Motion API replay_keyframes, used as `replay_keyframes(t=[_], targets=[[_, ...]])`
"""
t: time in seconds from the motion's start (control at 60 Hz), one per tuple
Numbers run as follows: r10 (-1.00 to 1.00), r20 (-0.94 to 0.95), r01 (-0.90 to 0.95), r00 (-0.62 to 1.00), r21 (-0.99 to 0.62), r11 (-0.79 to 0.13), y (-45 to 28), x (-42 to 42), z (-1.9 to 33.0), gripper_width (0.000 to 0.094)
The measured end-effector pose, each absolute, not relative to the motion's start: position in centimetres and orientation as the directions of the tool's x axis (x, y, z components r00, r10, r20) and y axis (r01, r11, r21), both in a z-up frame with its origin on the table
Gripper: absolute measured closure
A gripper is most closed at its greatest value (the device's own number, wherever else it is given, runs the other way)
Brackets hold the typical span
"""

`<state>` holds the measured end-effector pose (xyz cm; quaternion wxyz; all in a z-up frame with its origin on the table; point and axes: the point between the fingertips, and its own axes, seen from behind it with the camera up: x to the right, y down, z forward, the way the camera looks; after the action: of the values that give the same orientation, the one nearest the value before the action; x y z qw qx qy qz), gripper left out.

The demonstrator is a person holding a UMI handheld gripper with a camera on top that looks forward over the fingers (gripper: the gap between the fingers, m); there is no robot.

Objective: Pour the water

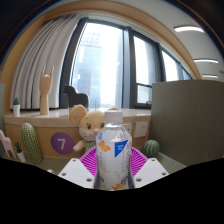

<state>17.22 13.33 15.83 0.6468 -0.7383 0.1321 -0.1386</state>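
Big windows [120,65] with curtains [40,60] fill the background, over a low wooden ledge [40,122]. Our gripper [113,165] has its pink pads [90,163] pinching a clear plastic water bottle [113,155] right between them, held upright dead centre, its white cap [112,128] at 12 o'clock from the fingers. We can see a blue and orange label on it. Beyond the bottle at 11 o'clock sits a teddy bear [90,125], with a purple number 7 disc [62,143] and a green cactus [31,145] toward 10. A wooden hand model [45,90] stands on the ledge. At 2 o'clock there's a grey partition [190,120] and a smaller cactus [151,148].
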Motion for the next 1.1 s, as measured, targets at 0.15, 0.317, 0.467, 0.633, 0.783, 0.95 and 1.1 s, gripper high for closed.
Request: replay_keyframes(t=[0.15,0.317,0.467,0.633,0.783,0.95,1.1], targets=[[-0.372,0.046,-0.023,0.927,-0.984,-0.177,14.3,18.1,11.5,0.0551],[-0.383,-0.021,-0.063,0.923,-0.993,-0.097,13.2,18.4,11.7,0.0534],[-0.377,-0.016,-0.054,0.926,-0.994,-0.090,13.0,18.2,11.9,0.0422],[-0.385,0.028,-0.061,0.923,-0.975,-0.216,10.9,18.0,8.6,0.0121],[-0.335,-0.009,-0.097,0.942,-0.965,-0.244,7.2,15.1,7.0,0.0112],[-0.288,-0.008,-0.091,0.958,-0.958,-0.274,1.9,10.2,7.1,0.0125],[-0.184,0.022,-0.036,0.983,-0.951,-0.306,-2.9,4.3,9.0,0.0109]])
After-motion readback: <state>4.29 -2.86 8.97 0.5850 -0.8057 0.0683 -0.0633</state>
